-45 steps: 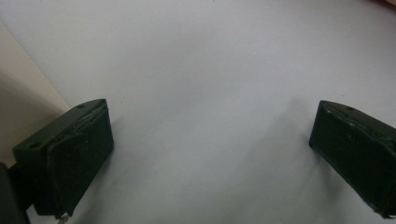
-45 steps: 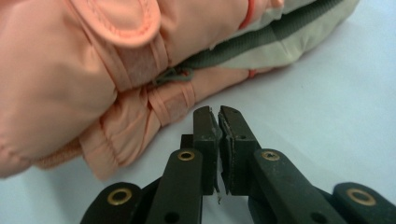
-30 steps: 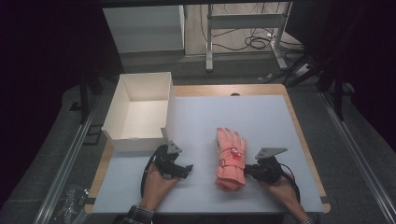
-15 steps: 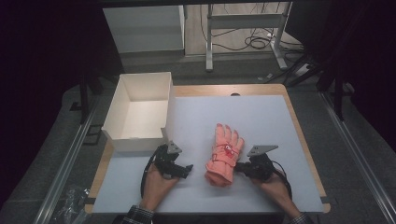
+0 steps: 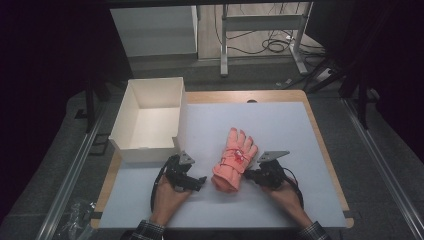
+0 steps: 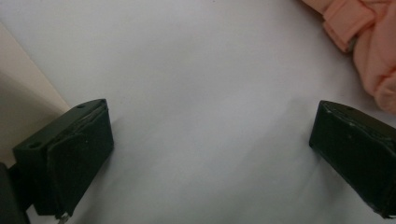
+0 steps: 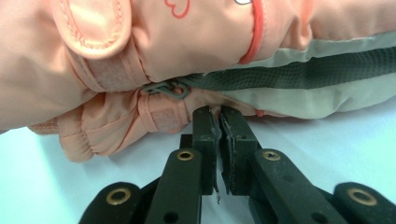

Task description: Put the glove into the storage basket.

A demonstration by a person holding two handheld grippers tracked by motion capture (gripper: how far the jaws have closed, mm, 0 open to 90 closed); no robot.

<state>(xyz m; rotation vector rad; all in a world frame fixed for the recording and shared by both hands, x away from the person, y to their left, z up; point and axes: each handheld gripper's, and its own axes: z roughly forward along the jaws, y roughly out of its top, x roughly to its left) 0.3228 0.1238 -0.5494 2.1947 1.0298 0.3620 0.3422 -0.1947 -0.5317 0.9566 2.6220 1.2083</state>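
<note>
The right tool (image 7: 218, 122), jaws pressed together at the edge of the salmon-pink padded winter glove (image 5: 234, 160), has pushed it leftward on the white surface (image 5: 280, 125) since a second ago. The left tool (image 5: 192, 181) rests spread apart beside the open white cardboard box (image 5: 150, 120). No writing is legible.

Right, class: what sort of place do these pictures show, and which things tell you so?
Probably a lab or workshop set up for recording, not a home: a bare white table on a metal frame, loose cables on the floor behind it, and a person holding a claw tool in each hand beside a pink glove.
</note>
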